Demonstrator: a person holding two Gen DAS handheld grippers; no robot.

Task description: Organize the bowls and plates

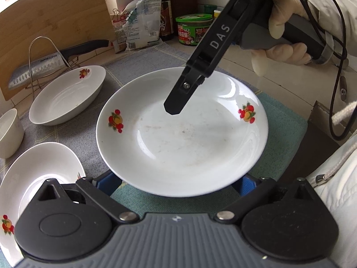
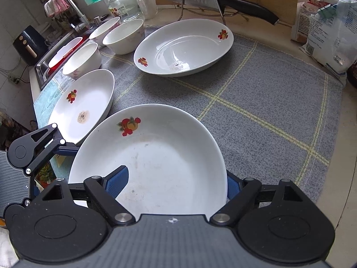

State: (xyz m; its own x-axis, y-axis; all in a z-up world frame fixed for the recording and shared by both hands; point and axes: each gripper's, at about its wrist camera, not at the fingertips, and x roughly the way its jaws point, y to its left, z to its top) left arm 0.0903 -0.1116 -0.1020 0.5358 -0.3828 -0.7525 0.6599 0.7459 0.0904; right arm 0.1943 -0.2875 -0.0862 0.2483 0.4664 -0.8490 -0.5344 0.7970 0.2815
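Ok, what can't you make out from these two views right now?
- Left gripper: in the left wrist view its fingertips are hidden under the plate, at its near rim; grip unknown.
- Right gripper: in the right wrist view one pad sits behind the plate's rim; contact unclear.
- Plate's underside: hidden in both views; resting on the mat or lifted, cannot tell.
- Second plate: cut off by the left edge and the gripper body.

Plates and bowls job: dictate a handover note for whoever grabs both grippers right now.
Left gripper: open, fingers under the near plate's rim.
Right gripper: straddles that plate's rim, one finger inside; grip unclear.
Side plate and far plate sit apart on the mat; three bowls beyond.
Done: nothing stacked yet.
Left: stack plates, then bowls.
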